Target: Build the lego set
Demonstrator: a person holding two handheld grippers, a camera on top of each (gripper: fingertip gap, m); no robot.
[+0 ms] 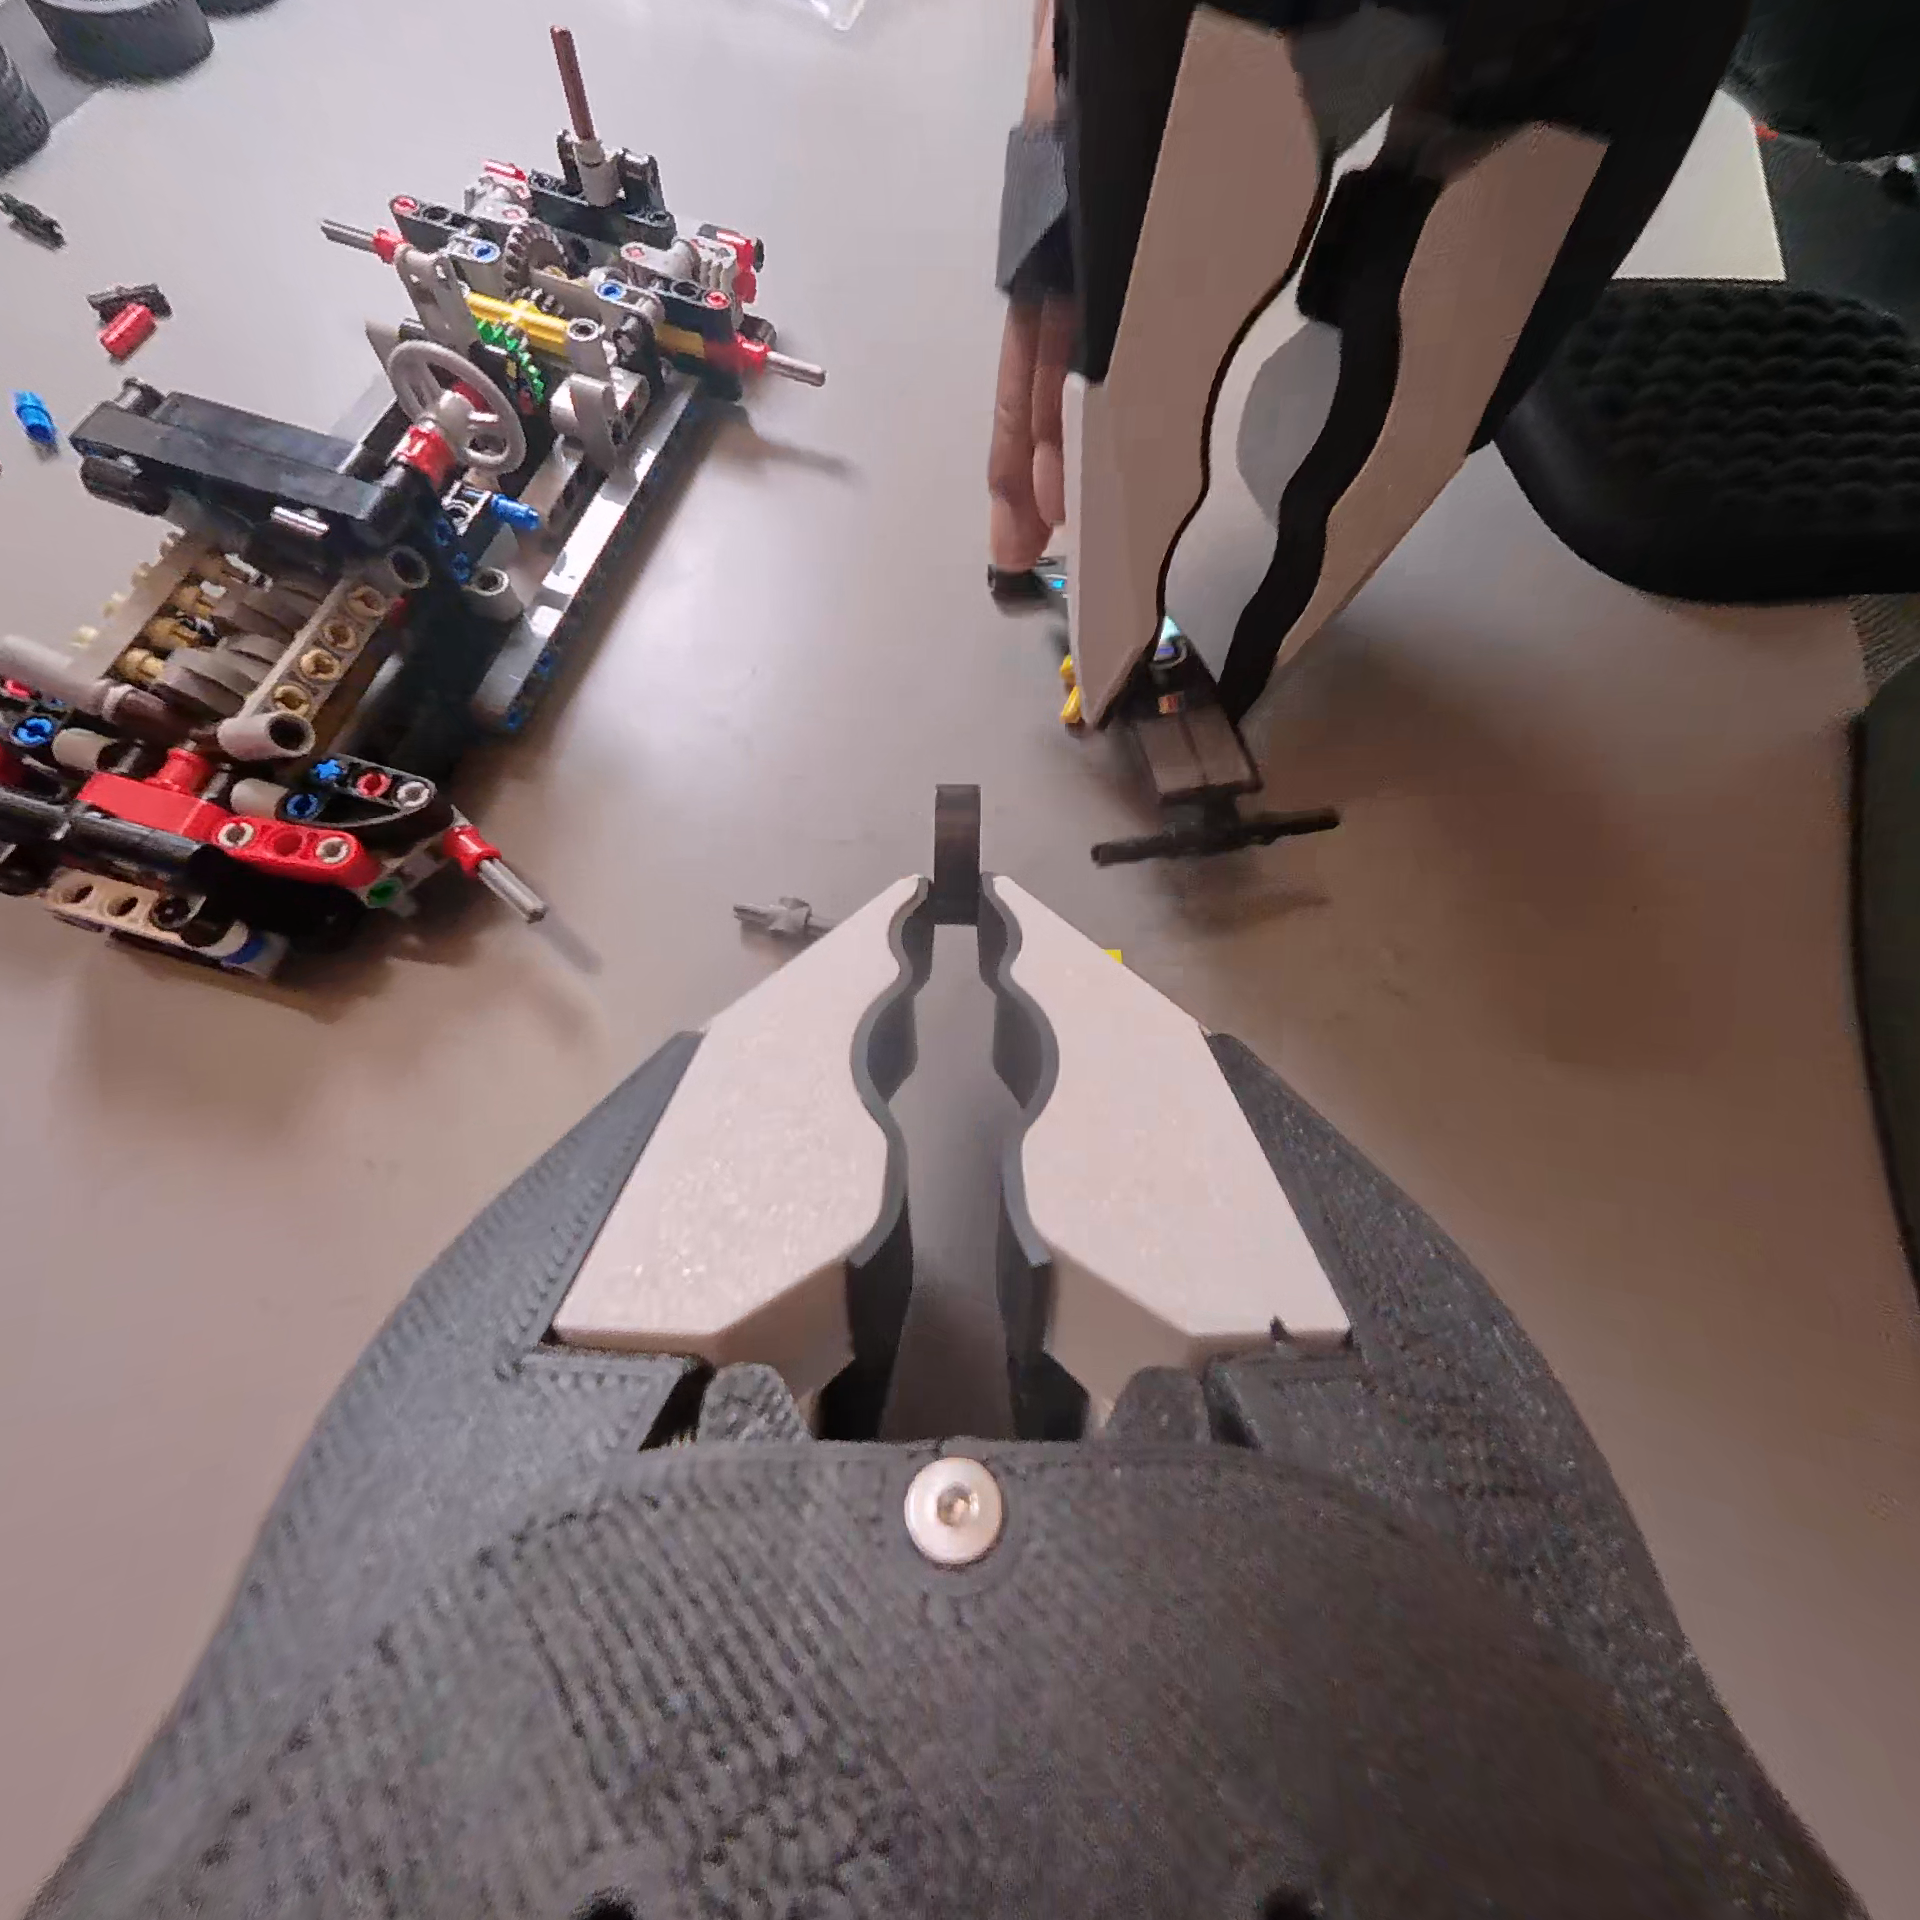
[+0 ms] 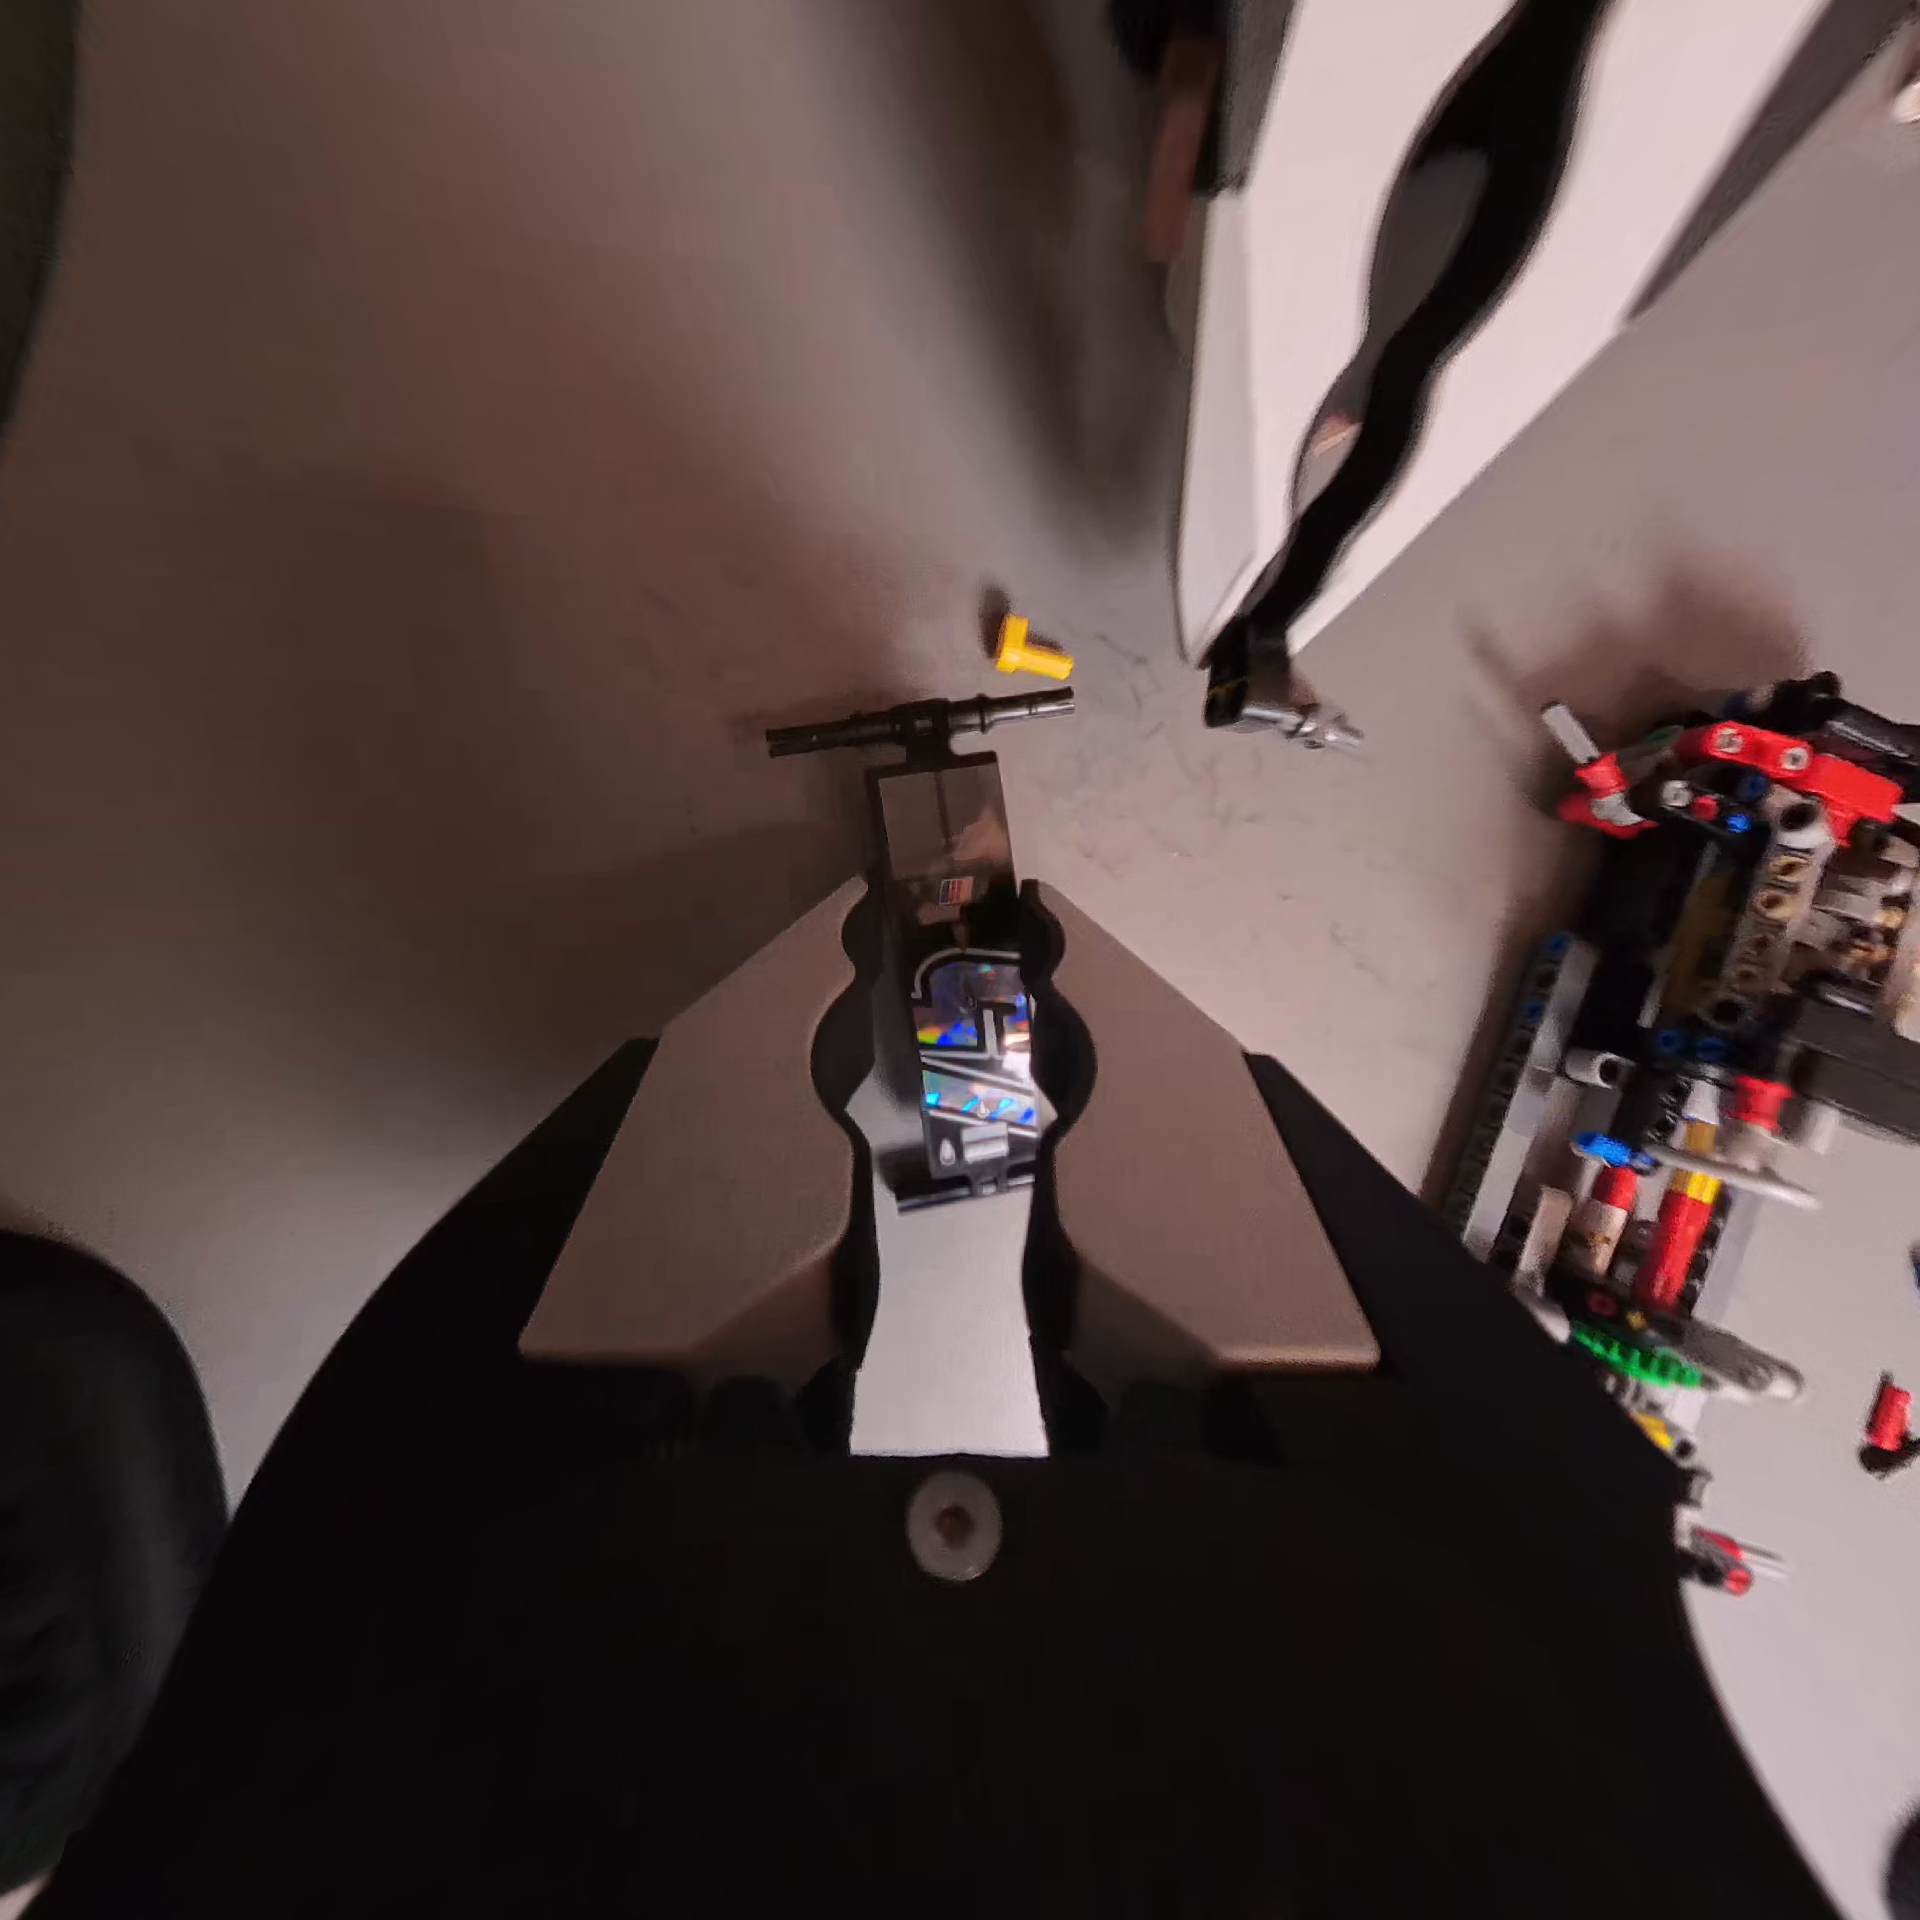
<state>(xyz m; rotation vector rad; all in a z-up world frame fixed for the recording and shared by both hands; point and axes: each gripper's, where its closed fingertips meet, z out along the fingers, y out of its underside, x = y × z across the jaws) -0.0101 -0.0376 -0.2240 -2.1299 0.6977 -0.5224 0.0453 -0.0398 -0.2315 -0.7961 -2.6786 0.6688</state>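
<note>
My left gripper (image 1: 956, 883) is shut on a small black piece (image 1: 956, 836) that sticks out past its tips, low over the table. My right gripper (image 2: 945, 899) is shut on a long black panel (image 2: 940, 831) with a shiny sticker; a black cross axle (image 2: 920, 722) sits at the panel's far end, on the table. In the left wrist view the right gripper (image 1: 1164, 675) comes down from the upper right with the panel (image 1: 1195, 743). The partly built chassis (image 1: 343, 520) lies to the left; it also shows in the right wrist view (image 2: 1714, 1039).
A yellow piece (image 2: 1029, 644) and a grey pin (image 1: 774, 914) lie between the grippers. Loose red (image 1: 130, 327) and blue (image 1: 33, 414) parts and tyres (image 1: 114, 31) lie at the far left. A person's hand (image 1: 1023, 447) rests beside the right gripper. A black chair (image 1: 1714, 436) is right. One gripper's finger ends stand about 6 centimetres off the other's.
</note>
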